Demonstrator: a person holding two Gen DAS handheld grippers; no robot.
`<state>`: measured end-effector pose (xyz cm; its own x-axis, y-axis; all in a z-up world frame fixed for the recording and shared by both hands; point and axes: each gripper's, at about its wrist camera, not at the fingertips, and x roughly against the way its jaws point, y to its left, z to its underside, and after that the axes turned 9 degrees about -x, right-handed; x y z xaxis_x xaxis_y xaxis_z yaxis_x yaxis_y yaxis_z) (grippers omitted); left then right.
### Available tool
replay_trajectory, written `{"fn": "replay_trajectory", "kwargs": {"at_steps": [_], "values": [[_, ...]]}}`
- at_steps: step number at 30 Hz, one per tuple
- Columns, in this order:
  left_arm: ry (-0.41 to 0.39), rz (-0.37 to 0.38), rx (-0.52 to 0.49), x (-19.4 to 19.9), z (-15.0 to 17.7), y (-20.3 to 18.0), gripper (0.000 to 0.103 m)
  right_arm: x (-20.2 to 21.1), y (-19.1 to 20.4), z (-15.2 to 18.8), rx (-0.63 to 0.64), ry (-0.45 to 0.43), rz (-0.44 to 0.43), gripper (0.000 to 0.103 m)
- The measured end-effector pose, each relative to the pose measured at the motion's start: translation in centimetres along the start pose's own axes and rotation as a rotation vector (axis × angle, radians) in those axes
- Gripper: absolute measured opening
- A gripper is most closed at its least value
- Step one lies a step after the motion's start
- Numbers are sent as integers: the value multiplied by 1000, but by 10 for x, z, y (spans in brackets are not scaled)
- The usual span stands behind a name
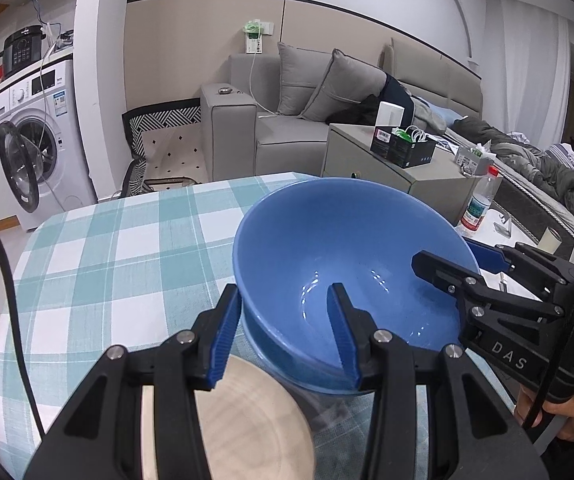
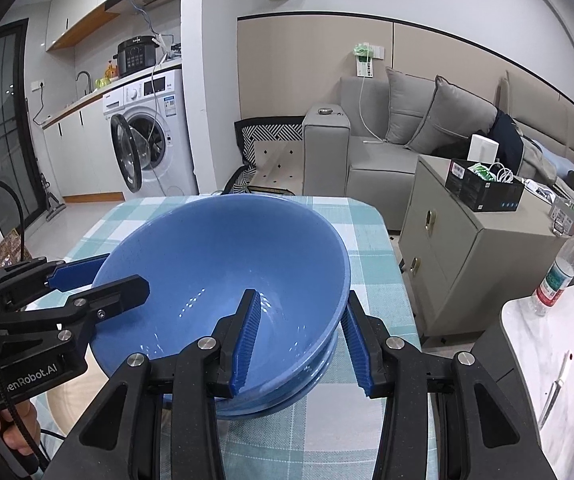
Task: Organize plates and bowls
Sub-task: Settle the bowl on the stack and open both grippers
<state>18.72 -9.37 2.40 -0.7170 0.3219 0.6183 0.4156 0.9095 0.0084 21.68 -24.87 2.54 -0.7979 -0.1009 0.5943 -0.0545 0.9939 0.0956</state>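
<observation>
Blue ribbed pads line both pairs of jaws, and each pair stands apart astride the rim of the deep blue ceramic bowl point(image 1: 347, 264). The left gripper point(image 1: 287, 332) has one finger inside the bowl and one outside its near wall; neither pad looks pressed against the wall, so I judge the hold loose or not yet made. The right gripper point(image 2: 303, 340) straddles the opposite side the same way, its inner finger down in the bowl and its outer finger just beside the outer wall, with a gap showing.

That bowl sits nested in a second blue bowl point(image 2: 287, 396), whose rim shows as a band beneath it. Both stand on the teal-and-white checked tablecloth point(image 1: 99, 248), near the table's far edge. A pale round wooden plate point(image 1: 247, 420) lies just beside the bowls, under the left gripper.

Risks, as I judge them: the glazed wall is smooth and steeply sloped, so a light pinch could slip and tip the bowl if it is lifted. The lower bowl might cling and rise with the upper one, then drop. Uneven pull from the two sides could drag the stack toward the table edge.
</observation>
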Motion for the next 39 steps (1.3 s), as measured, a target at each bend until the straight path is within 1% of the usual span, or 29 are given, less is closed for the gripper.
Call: {"fn": "replay_trajectory", "kwargs": {"at_steps": [3, 8, 17, 23, 31, 39], "values": [[11, -15, -1, -5, 2, 1, 44, -5, 3, 3, 8, 6, -3, 43], [27, -17, 5, -12, 6, 7, 44, -12, 5, 5, 16, 12, -9, 43], [51, -41, -21, -22, 12, 7, 44, -23, 9, 11, 44, 27, 15, 43], [59, -33, -24, -25, 14, 9, 44, -26, 9, 15, 48, 25, 24, 43], [74, -28, -39, -30, 18, 6, 44, -34, 12, 23, 62, 33, 61, 43], [94, -25, -53, -35, 19, 1, 44, -35, 7, 26, 62, 47, 67, 43]]}}
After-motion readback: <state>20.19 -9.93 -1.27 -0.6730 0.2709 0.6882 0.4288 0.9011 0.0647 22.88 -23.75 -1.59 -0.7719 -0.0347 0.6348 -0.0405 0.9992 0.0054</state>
